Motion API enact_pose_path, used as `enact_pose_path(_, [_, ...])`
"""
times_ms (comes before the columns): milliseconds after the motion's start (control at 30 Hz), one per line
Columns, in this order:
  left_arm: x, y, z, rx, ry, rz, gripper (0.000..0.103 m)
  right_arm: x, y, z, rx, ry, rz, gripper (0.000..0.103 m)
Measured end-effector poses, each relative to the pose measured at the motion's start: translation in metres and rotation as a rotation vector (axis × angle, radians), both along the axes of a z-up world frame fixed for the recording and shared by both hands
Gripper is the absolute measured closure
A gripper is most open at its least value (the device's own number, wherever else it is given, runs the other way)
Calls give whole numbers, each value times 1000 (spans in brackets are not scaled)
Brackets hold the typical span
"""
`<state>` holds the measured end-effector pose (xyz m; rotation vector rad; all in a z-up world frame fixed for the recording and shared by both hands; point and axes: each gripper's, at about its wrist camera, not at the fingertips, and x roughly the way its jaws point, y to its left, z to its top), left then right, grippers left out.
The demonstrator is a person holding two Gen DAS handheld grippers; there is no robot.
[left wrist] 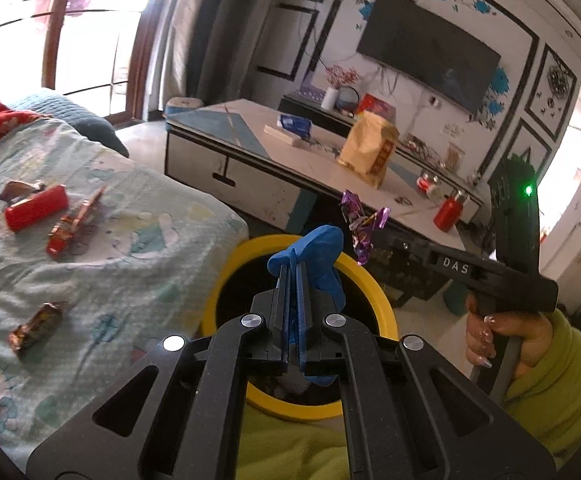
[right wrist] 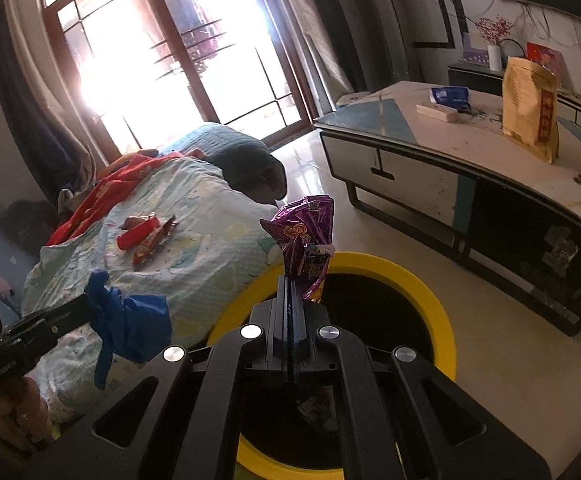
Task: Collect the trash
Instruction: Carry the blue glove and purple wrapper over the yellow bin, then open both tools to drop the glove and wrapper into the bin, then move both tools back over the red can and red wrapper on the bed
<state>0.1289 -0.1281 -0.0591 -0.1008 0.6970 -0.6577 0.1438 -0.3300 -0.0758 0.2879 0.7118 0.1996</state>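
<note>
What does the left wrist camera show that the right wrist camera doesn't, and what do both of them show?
Only the left wrist view shows the wall-mounted TV, the red bottle on the low table, and a fourth, brown wrapper near the bed's front edge.

Only the right wrist view shows the full glass doors.

Both show the yellow-rimmed bin, the left tongs shut on a blue glove, the right tongs shut on a purple wrapper, and the red wrappers on the bed.
</note>
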Motion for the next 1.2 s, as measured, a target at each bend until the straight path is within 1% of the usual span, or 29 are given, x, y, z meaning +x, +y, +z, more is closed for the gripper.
enact_pose_path(200, [4, -25, -17, 44, 28, -55, 103, 0, -11, -15, 16, 49, -10, 101])
enact_pose_path(400, [14, -38, -36, 78, 68, -70, 103, 3, -18, -30, 48, 95, -13, 101])
enact_pose_path(633, [22, -46, -48, 90, 93, -87, 102, 7, -22, -45, 97, 146, -9, 101])
enact_pose_path(667, [23, -47, -48, 87, 92, -90, 101, 7, -23, -47, 106, 152, -9, 101])
enact_pose_path(700, [23, -48, -48, 86, 86, -88, 91, 8, -24, -48, 110, 156, -9, 101])
enact_pose_path(733, [23, -48, -47, 88, 76, -83, 75, 8, -24, -49, 113, 162, -9, 101])
enact_pose_path(767, [23, -48, -47, 90, 70, -80, 69, 8, -24, -49, 107, 166, -13, 100])
enact_pose_path(800, [24, -47, -47, 89, 66, -75, 65, 8, -23, -49, 95, 168, -17, 93])
enact_pose_path(833, [24, -45, -45, 80, 63, -71, 63, 8, -23, -48, 82, 166, -22, 75])
enact_pose_path(867, [23, -43, -44, 75, 60, -68, 60, 7, -23, -48, 84, 158, -31, 65])
enact_pose_path(900, [23, -41, -42, 69, 54, -62, 51, 6, -24, -47, 86, 154, -39, 60])
enact_pose_path(933, [22, -38, -39, 59, 46, -58, 43, 6, -23, -47, 81, 153, -41, 60])
enact_pose_path(967, [22, -36, -38, 53, 41, -54, 40, 6, -22, -46, 75, 152, -38, 60])
enact_pose_path(1033, [20, -32, -35, 40, 32, -36, 23, 6, -19, -45, 67, 147, -37, 57])
enact_pose_path(1067, [19, -30, -33, 34, 26, -30, 19, 5, -17, -44, 62, 143, -34, 57])
enact_pose_path(1100, [19, -27, -31, 31, 19, -23, 13, 4, -15, -43, 56, 135, -30, 56])
enact_pose_path(1200, [16, -25, -28, 37, -4, -9, 11, 3, -10, -38, 31, 113, -29, 53])
